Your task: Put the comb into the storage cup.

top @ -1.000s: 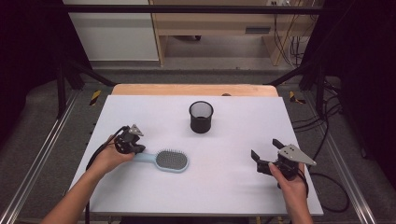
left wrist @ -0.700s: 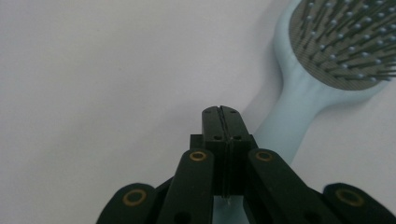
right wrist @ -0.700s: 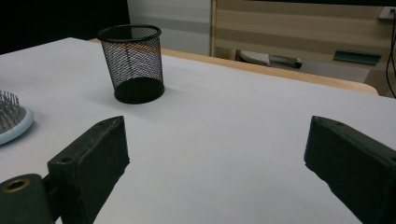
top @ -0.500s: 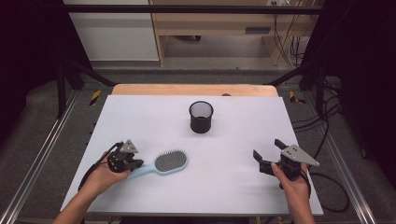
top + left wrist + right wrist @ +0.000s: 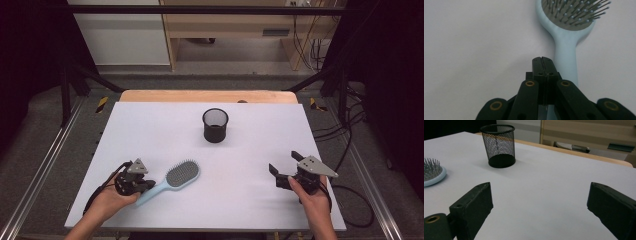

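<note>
From above, a light blue hairbrush (image 5: 172,179) lay bristles up near the front left corner of the white counter (image 5: 150,125). The left gripper (image 5: 145,183) sat at the end of its handle. A black mesh cup (image 5: 215,125) stood upright toward the back edge, well apart from both. The right gripper (image 5: 285,167) was near the front right corner, spread.

In the left gripper view, the left gripper (image 5: 542,60) had its jaws pressed together, empty, just beside the hairbrush (image 5: 566,50) handle.

In the right gripper view, the jaws stood wide apart over bare counter (image 5: 544,185), with the cup (image 5: 498,145) beyond.
</note>
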The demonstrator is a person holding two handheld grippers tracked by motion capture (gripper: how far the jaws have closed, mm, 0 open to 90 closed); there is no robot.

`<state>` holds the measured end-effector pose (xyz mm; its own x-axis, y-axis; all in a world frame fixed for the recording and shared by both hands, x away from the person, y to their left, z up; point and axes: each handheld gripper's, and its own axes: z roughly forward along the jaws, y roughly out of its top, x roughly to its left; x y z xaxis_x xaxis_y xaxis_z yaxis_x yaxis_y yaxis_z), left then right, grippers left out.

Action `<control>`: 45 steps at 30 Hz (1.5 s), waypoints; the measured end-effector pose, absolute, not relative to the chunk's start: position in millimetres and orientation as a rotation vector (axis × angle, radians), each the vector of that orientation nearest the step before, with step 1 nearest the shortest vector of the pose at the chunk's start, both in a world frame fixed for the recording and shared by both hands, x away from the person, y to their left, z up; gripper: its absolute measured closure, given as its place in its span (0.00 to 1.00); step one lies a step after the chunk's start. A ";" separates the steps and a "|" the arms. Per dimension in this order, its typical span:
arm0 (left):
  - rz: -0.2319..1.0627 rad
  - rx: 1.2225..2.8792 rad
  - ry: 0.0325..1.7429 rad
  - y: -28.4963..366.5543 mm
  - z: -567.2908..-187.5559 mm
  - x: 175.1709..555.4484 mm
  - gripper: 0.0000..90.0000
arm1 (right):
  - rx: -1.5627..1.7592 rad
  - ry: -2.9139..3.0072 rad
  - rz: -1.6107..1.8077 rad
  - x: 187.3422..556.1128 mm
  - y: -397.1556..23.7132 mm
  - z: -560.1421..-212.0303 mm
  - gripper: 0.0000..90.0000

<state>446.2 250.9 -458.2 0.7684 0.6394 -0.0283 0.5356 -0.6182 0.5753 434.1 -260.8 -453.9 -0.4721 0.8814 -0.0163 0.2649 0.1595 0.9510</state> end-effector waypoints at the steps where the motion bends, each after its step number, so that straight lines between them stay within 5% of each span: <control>1: 0.235 2.386 0.881 250.0 -458.3 444.3 1.00 | 1.087 1.846 1.323 433.8 -260.1 -454.0 0.07; 21: 0.176 2.356 0.933 222.8 -461.0 432.1 1.00 | 1.097 1.843 1.334 433.2 -260.9 -453.5 0.07; 31: 0.347 2.257 0.959 221.5 -442.7 425.9 0.99 | 1.095 1.846 1.321 432.7 -259.5 -452.7 0.07; 34: 0.417 2.230 0.952 215.5 -433.1 419.1 0.89 | 1.094 1.850 1.319 433.3 -259.0 -453.1 0.07; 45: 0.441 2.231 1.060 201.4 -445.5 413.2 0.21 | 1.093 1.863 1.314 433.0 -260.3 -453.8 0.07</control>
